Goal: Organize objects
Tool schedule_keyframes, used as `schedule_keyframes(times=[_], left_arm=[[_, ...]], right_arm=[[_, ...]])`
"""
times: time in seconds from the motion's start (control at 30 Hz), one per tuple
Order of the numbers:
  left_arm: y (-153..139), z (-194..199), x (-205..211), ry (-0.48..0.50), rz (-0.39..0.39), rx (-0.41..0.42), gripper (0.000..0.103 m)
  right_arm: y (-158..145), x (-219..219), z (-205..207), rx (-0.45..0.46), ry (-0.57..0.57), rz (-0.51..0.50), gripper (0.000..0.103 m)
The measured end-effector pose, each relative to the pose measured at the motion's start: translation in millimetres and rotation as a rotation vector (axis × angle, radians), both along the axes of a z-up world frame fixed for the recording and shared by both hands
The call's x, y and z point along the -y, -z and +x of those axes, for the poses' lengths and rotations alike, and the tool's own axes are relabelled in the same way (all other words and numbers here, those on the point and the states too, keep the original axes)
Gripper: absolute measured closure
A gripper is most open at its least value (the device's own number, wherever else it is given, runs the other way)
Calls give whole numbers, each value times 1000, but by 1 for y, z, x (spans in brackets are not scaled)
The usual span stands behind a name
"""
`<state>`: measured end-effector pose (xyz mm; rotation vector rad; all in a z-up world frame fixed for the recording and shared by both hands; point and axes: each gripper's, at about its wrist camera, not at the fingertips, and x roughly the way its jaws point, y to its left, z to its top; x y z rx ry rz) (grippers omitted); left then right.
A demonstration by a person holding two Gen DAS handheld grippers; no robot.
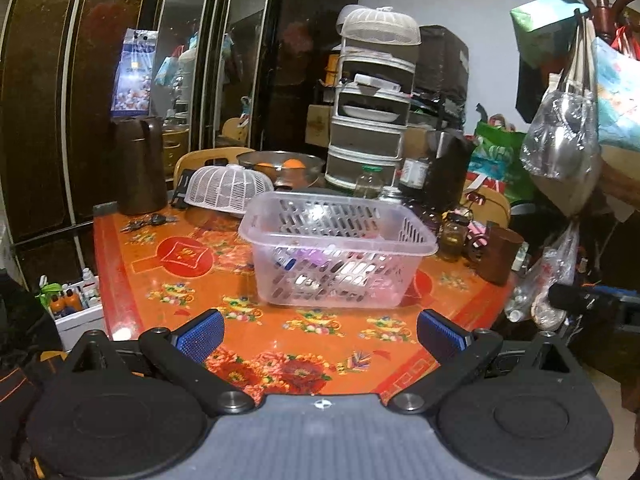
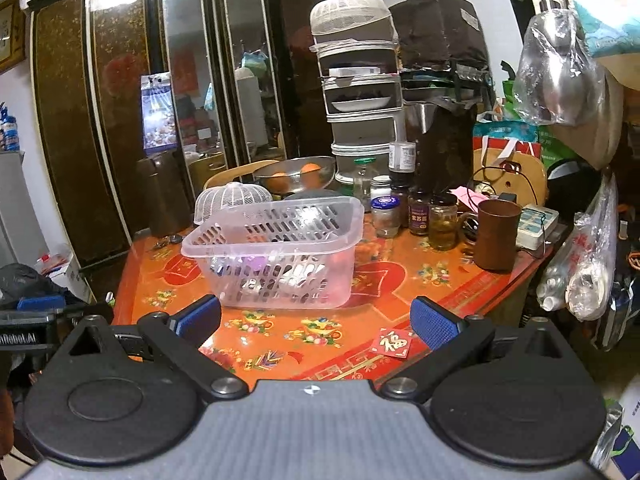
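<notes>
Both grippers, left (image 1: 318, 330) and right (image 2: 316, 320), hover empty, jaws apart, near the basket (image 1: 336, 236) on the worktop (image 1: 168, 288); next likely reaching for a loose item

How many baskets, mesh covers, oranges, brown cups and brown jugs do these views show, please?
Baskets: 1
Mesh covers: 2
Oranges: 2
Brown cups: 1
Brown jugs: 1
Total: 7
</notes>
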<state>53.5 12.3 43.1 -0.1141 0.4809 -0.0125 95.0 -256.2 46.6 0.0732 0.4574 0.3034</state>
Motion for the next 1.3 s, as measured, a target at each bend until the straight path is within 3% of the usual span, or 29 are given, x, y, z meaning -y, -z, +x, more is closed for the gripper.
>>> schedule_keyframes(times=[0.27,0.7,1.3], left_arm=[[-9,-5,-1,-19,9,20,0],[-17,-11,14,-27,56,37,0],[-19,-13,16,-17,49,44,0]], right_arm=[[-4,-5,-4,20,-5,-48,0],[-5,0,-4,2,-3,-42,0],[-4,-4,-5,3,-14,-48,0]])
